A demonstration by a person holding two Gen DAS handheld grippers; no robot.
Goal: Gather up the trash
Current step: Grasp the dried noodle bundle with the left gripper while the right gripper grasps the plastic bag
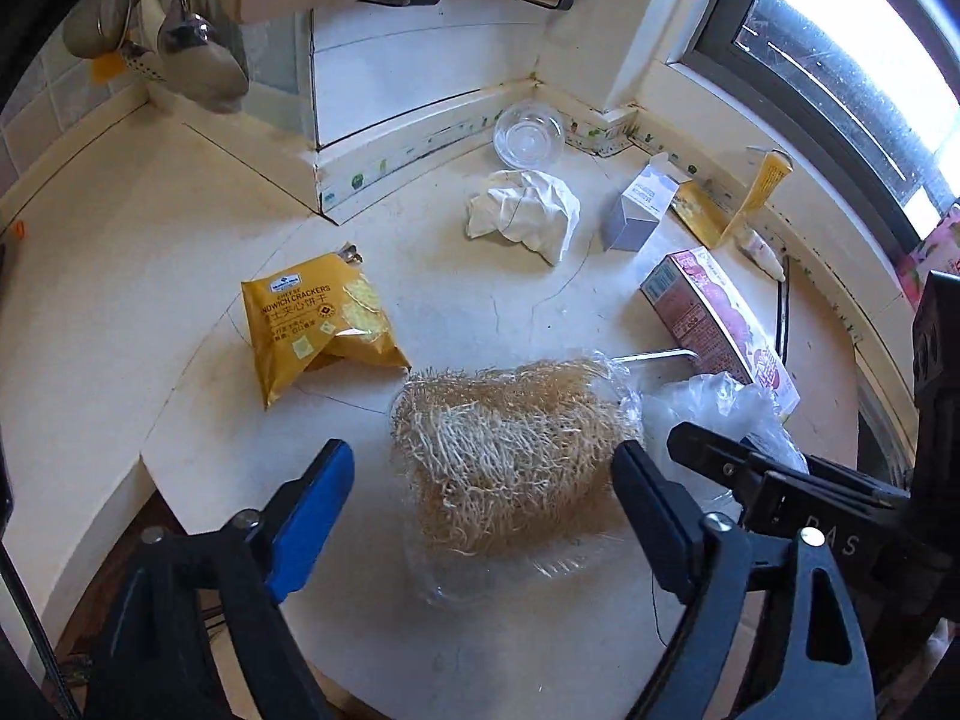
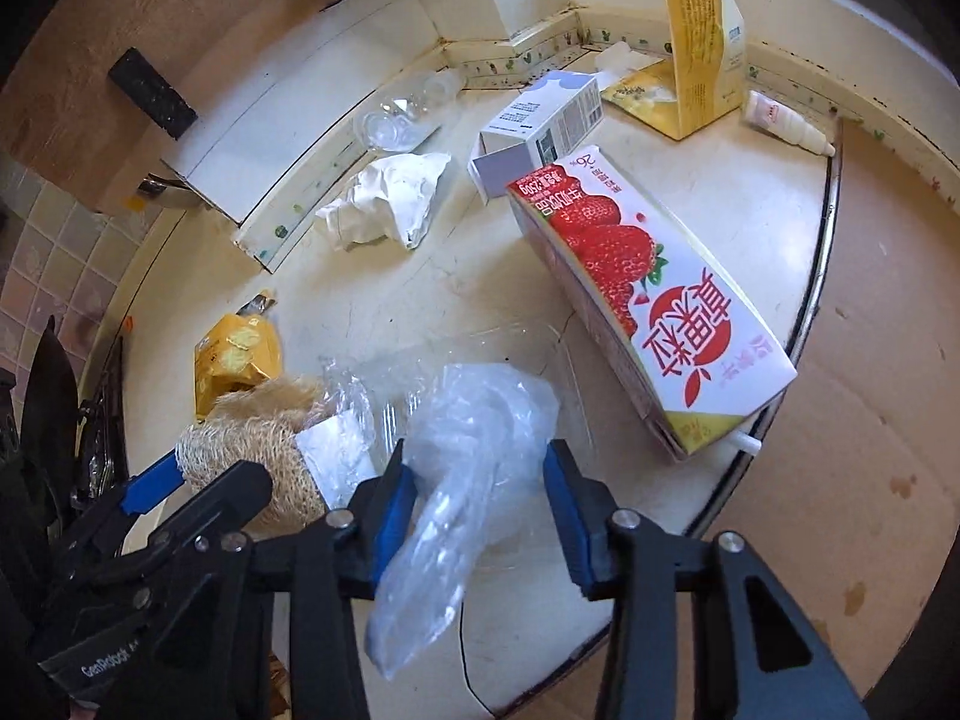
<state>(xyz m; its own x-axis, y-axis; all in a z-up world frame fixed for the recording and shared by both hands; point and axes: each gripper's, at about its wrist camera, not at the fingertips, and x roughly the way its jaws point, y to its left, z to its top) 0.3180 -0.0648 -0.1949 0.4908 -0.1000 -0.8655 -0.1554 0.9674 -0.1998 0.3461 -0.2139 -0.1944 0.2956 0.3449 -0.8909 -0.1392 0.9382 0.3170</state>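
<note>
A bundle of dried noodles in clear wrap [image 1: 504, 444] lies on the cream counter [image 1: 180, 252] between the fingers of my left gripper [image 1: 480, 474]. The black finger [image 1: 642, 492] is at the bundle's edge, the blue pad [image 1: 312, 498] stands apart from it, and the gripper is open. A crumpled clear plastic bag [image 2: 474, 420] sits between the blue pads of my right gripper [image 2: 477, 474]. The left pad [image 2: 396, 504] touches the bag, the right pad is just off it, and the bag is not squeezed. The noodle bundle [image 2: 252, 438] is at that gripper's left.
A yellow cracker bag [image 1: 318, 324], crumpled white paper [image 1: 528, 216], a clear plastic cup [image 1: 528, 135], a small white carton [image 1: 642, 210], a strawberry carton [image 2: 648, 306], a yellow carton [image 2: 702, 42] and a small tube [image 2: 786, 123] lie around. Utensils [image 1: 198, 42] hang at the left. A window [image 1: 840, 60] lies to the right.
</note>
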